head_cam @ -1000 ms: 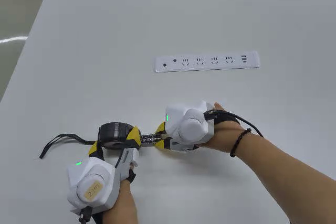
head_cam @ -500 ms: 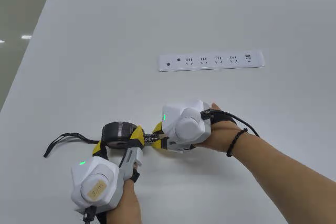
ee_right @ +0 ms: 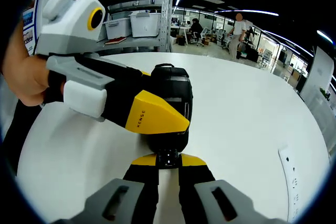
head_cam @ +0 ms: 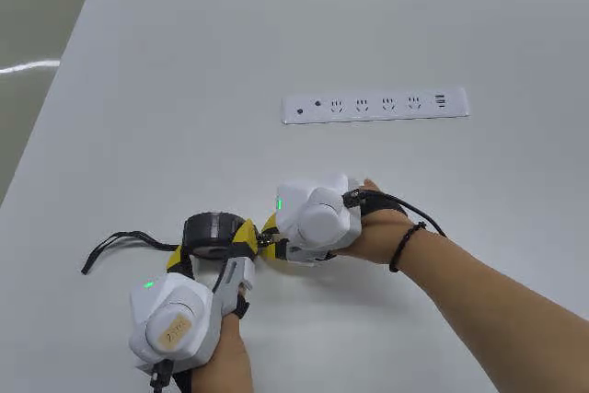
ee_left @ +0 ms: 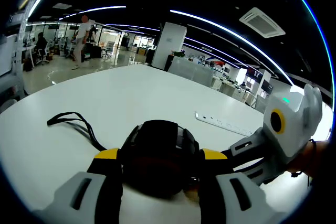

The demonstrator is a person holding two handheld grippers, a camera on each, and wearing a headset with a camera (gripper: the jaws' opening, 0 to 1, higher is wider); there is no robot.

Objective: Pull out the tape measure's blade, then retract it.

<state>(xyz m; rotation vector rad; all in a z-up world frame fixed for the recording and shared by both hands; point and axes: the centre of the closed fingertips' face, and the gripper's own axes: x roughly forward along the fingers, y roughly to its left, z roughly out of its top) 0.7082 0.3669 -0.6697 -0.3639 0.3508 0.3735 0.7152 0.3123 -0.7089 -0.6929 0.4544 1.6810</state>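
1. On the near-left part of a white workbench (head_cam: 276,34) sits a black tape measure (head_cam: 210,230). Its wrist strap (head_cam: 118,244) trails off to the left, and a white power strip (head_cam: 375,105) lies well apart behind it.
2. The left gripper (ee_left: 160,157) is clamped around the case, with one yellow-tipped jaw on each side, as its own view shows.
3. The right gripper (ee_right: 167,162) is pinched closed on the blade tip (ee_right: 167,156) at the case's mouth. Hardly any blade shows between its jaws and the case.
4. Judged from this, the blade is at or near full retraction, so the moment falls at one end of the stroke. Which end cannot be told.
5. To do the step well, hold the case firm and still against the bench. Draw the tip straight out along the line of the mouth, level, with no twist that might kink the blade. On the return, hold the pinch and ease the tip home rather than letting the spring snap it back.
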